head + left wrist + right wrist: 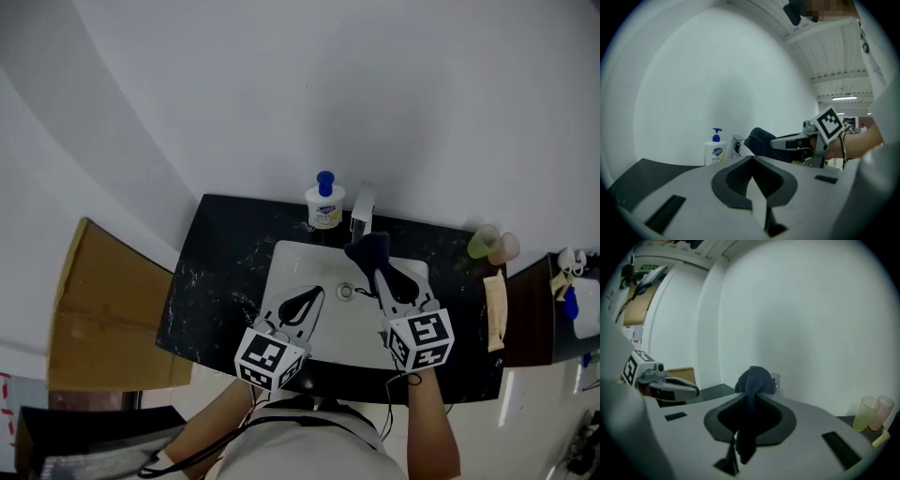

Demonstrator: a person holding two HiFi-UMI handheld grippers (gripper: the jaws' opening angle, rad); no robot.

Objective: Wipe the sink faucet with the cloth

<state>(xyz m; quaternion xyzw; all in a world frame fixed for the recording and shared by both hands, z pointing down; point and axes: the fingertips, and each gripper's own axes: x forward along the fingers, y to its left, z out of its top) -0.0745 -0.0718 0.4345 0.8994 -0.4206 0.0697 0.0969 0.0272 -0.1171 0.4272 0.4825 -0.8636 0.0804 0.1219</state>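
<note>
The chrome faucet (362,214) stands at the back of the white sink (281,272), which is set in a black counter. A dark blue cloth (368,249) is bunched just in front of its spout, and my right gripper (377,269) is shut on it. In the right gripper view the cloth (752,380) rises from the right gripper (750,398) and hides most of the faucet (775,379); contact cannot be judged. My left gripper (305,302) hovers over the basin's left half, shut and empty. From the left gripper (751,160) I see the faucet (737,145) and the cloth (761,139).
A white soap bottle with a blue pump (325,202) stands left of the faucet. Two plastic cups (494,244) sit at the counter's right end. The drain (346,292) lies between the grippers. A cardboard box (103,314) leans at the left, and a dark shelf (534,309) at the right.
</note>
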